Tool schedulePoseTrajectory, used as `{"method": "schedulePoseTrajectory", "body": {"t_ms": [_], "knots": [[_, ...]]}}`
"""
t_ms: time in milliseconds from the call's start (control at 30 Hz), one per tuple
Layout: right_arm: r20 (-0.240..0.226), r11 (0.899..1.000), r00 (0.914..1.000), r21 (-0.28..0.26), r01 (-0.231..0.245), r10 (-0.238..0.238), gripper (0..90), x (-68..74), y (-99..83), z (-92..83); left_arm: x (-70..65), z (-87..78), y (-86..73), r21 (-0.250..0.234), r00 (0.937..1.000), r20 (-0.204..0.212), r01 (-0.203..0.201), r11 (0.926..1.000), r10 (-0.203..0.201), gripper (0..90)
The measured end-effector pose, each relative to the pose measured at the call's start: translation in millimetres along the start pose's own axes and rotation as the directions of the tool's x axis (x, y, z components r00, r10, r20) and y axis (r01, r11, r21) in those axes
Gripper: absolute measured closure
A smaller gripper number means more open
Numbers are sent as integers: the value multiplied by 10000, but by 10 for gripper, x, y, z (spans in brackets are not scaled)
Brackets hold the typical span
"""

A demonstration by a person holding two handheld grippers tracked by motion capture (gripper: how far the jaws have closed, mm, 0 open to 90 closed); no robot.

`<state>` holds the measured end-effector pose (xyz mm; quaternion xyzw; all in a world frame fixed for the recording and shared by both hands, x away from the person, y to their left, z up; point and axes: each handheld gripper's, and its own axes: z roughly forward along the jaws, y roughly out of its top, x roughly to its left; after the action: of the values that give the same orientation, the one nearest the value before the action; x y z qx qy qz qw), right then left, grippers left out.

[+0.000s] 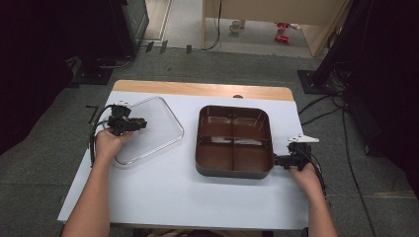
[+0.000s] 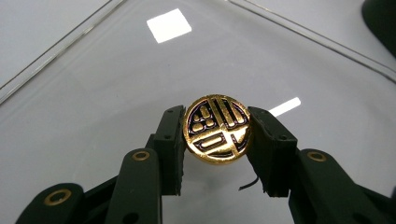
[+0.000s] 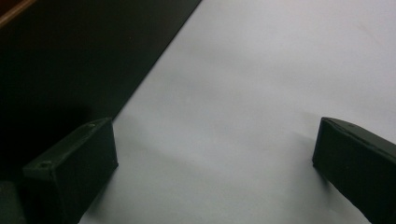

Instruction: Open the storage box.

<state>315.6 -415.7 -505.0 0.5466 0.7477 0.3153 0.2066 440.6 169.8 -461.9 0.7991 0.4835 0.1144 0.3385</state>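
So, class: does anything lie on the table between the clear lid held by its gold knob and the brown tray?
Nothing visible does. The left gripper grips the gold knob of the clear lid; bare white table separates it from the brown tray.

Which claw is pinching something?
The left claw: its jaws squeeze the gold knob on the clear lid. The right claw is open beside the brown tray.

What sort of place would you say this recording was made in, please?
Probably a lab or workshop set up for recording: a white-topped table on grey carpet, dark equipment stands and loose cables around it, and a cabinet beyond.
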Motion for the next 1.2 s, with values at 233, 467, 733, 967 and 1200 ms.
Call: {"method": "schedulePoseTrajectory", "body": {"t_ms": [233, 467, 733, 967, 1200], "knots": [[3, 10000, 10000, -1, -4, 4, 0, 0, 0, 0, -21, 80, -34, 41, 9995, -212, -217, 9998, 218, 591], [4, 10000, 10000, -3, -4, 4, 0, 0, 0, 0, 46, 51, -66, -387, 9933, 432, 1090, 9933, -1074, 536], [-1, 10000, 10000, -1, 1, -1, 0, 0, 0, 0, -76, -131, 0, -586, 9990, -242, 359, 9976, -374, 391], [0, 10000, 10000, -2, 1, -1, 0, 0, 0, 0, -189, -274, 51, -891, 9984, 235, 537, 9946, -518, 396], [-2, 10000, 10000, -1, 3, -3, 0, 0, 0, 0, -410, -336, 11, -1102, 9986, 517, 192, 9937, -136, 389]]}}
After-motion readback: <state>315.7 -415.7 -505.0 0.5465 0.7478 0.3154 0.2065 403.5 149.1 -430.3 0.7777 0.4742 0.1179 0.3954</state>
